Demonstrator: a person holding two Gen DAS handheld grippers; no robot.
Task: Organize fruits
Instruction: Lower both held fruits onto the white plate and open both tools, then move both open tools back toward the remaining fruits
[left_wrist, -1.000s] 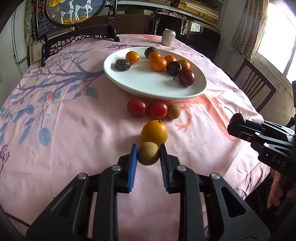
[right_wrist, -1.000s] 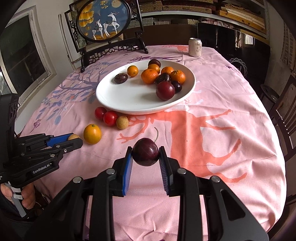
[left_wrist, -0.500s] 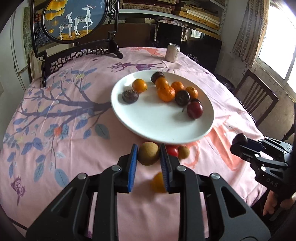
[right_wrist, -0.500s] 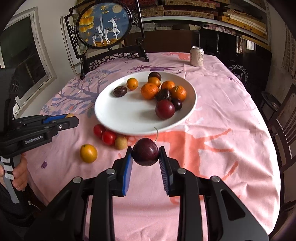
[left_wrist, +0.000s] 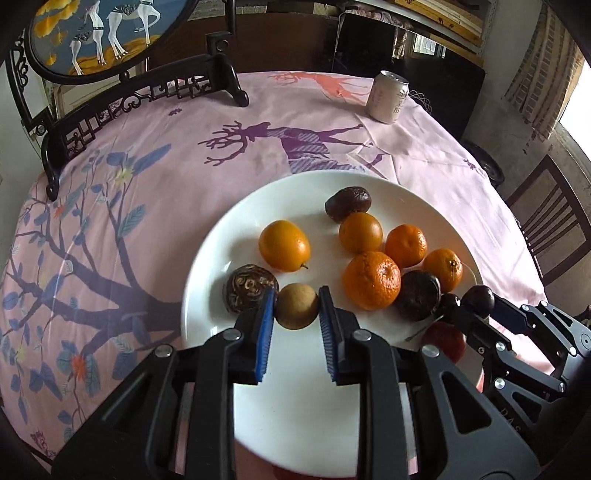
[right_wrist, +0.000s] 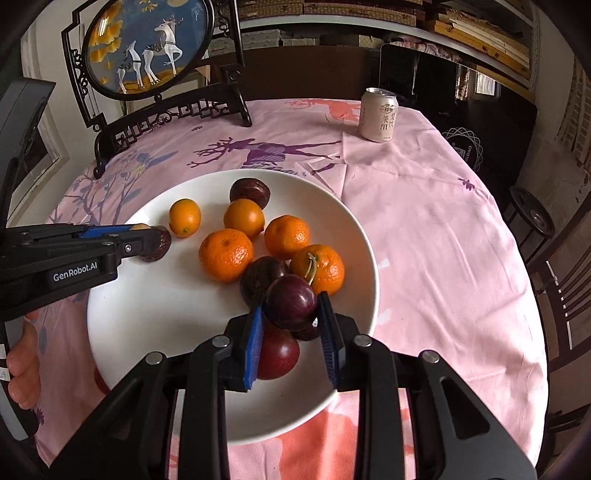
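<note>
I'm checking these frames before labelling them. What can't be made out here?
- Left wrist view: the plate's near rim is hidden by the left gripper holding the tan fruit.
- Left wrist view: the red fruit is partly covered by the right gripper.
- Right wrist view: the fruits under the dark plum are mostly hidden.

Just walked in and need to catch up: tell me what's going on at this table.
A person is sorting fruit onto a white plate with a handheld claw in each hand. The left claw is shut on a small tan round fruit, held over the plate beside a dark wrinkled fruit. The right claw is shut on a dark red cherry with its stem, above the pile of oranges and dark fruit. Neither fruit has been released. A drink can stands at the far side.
</note>
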